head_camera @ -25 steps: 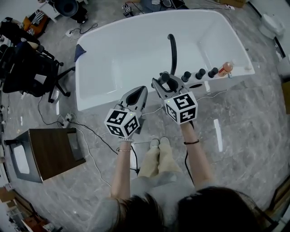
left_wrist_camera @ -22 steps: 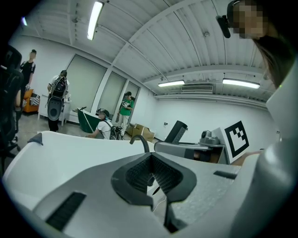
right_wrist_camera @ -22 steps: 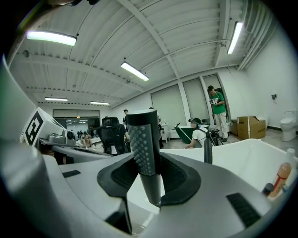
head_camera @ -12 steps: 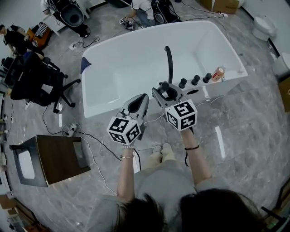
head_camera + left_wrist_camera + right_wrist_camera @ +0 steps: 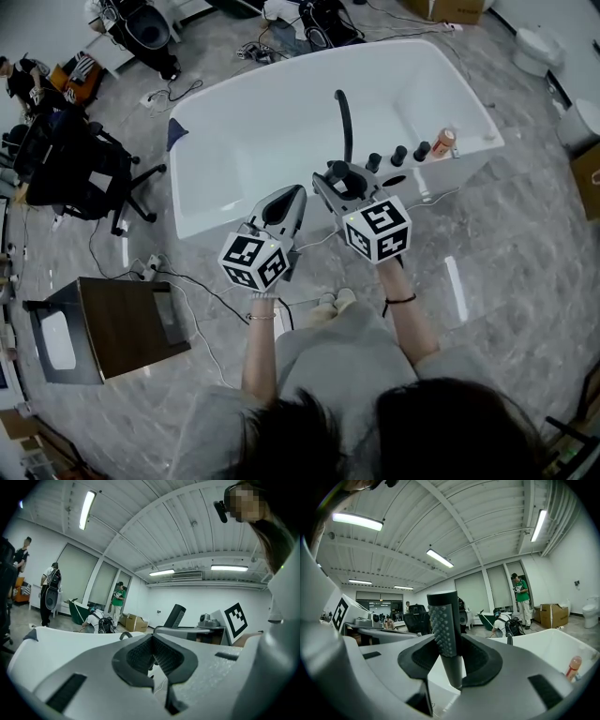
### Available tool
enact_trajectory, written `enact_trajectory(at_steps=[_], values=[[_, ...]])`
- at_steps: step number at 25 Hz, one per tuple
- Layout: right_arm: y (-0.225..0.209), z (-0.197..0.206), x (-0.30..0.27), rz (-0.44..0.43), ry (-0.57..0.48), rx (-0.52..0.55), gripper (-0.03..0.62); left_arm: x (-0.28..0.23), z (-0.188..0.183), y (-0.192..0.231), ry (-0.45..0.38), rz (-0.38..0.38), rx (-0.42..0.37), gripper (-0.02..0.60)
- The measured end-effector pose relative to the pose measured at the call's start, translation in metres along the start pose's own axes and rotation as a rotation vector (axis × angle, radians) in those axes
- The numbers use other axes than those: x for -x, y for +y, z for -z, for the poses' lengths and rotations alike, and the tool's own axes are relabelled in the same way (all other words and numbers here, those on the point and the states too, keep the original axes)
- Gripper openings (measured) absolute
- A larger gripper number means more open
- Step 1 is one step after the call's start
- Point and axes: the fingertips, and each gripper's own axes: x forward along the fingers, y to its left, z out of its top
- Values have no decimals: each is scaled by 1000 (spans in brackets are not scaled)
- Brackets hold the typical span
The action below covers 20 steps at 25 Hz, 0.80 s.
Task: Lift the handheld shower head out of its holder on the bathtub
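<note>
While my right tongs grip the shower head (left tongs closed, empty), the lift seems half done: next, raise it clear of the bathtub.

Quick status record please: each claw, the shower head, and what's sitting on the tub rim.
right claw: shut on shower head, held upright
left claw: shut, nothing between the jaws
shower head: black, nubbed face, over the near rim of the bathtub
on rim: three black knobs, orange bottle beside them

Bright, even overhead light; fisheye-warped edges.
</note>
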Motion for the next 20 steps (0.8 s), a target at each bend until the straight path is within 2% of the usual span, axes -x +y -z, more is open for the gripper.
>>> enact_trajectory(at_steps=[7, 20], values=[[10, -10, 13, 9, -40, 19, 135, 6, -10, -9, -17, 23, -31, 5], [4, -13, 15, 20, -57, 24, 135, 3, -1, -9, 5, 31, -19, 5]])
